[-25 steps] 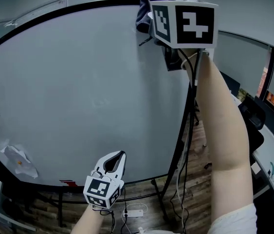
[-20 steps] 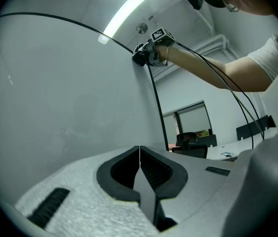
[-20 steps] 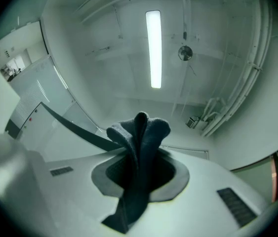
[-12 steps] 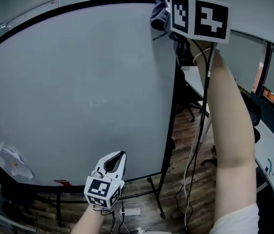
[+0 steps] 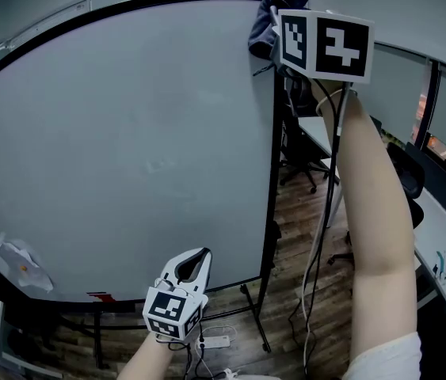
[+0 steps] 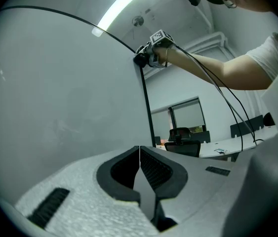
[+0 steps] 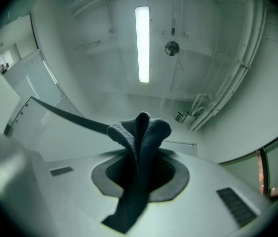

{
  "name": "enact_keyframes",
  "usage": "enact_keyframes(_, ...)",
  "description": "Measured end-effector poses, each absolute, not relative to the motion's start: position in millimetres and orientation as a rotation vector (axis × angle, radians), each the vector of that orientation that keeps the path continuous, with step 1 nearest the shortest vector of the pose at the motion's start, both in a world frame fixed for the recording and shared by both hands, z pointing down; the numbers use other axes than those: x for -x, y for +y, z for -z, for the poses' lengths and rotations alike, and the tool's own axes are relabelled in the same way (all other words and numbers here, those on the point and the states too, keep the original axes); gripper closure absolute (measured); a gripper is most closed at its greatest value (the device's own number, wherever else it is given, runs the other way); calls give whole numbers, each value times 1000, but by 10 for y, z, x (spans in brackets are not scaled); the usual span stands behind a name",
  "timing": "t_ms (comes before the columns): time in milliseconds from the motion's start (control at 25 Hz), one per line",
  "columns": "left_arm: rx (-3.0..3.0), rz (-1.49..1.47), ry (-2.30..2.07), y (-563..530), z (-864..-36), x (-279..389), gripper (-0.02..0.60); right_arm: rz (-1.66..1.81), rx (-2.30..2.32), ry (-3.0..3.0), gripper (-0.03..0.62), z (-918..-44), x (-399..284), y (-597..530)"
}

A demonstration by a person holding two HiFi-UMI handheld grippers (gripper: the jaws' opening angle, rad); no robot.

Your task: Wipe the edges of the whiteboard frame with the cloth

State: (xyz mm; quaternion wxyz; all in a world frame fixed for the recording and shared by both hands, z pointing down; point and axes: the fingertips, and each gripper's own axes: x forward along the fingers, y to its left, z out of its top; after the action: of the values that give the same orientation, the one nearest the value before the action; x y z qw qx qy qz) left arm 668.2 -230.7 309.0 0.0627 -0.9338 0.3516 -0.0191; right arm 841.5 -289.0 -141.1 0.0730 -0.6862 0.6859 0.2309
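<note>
Dark cloth [image 7: 141, 130], pinched in right gripper [image 7: 139, 154] jaws, sat at the whiteboard frame's [image 5: 272, 172] one-o'clock corner; left gripper [image 6: 139, 149] jaws were pressed together, empty. Edge-wiping was judged underway; the next stroke likely called for travel down the frame.

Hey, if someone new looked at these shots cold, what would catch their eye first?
The right gripper, held high, clamps a dark cloth at the top right corner of the whiteboard. The board itself fills most of the head view. The left gripper hangs shut and empty low down, near the board's bottom edge.
</note>
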Motion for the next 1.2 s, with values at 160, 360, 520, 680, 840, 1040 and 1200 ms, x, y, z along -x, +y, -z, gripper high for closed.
enact_keyframes(160,2811,55,1049,-2259,-3107,-6716,563,-655,2062,2087,530,1270,-8439,-2905)
enact_keyframes(360,2829,59,1024,-2192,-3185,-6765,563,-618,2095,2091,530,1048,-8499,-2907)
enact_keyframes(520,2855,56,1007,-2154,-3284,-6811,563,-590,2122,2091,530,847,-8536,-2910)
enact_keyframes(680,2881,54,996,-2110,-3381,-6846,563,-576,2130,2100,530,612,-8553,-2920)
enact_keyframes(840,2905,54,989,-2060,-3470,-6899,563,-550,2132,2111,530,400,-8586,-2918)
enact_keyframes(1040,2923,46,997,-2035,-3547,-6930,563,-501,2107,2134,530,142,-8610,-2934)
enact_keyframes(1200,2933,35,1011,-2026,-3617,-6911,563,-483,2092,2153,530,-86,-8611,-2932)
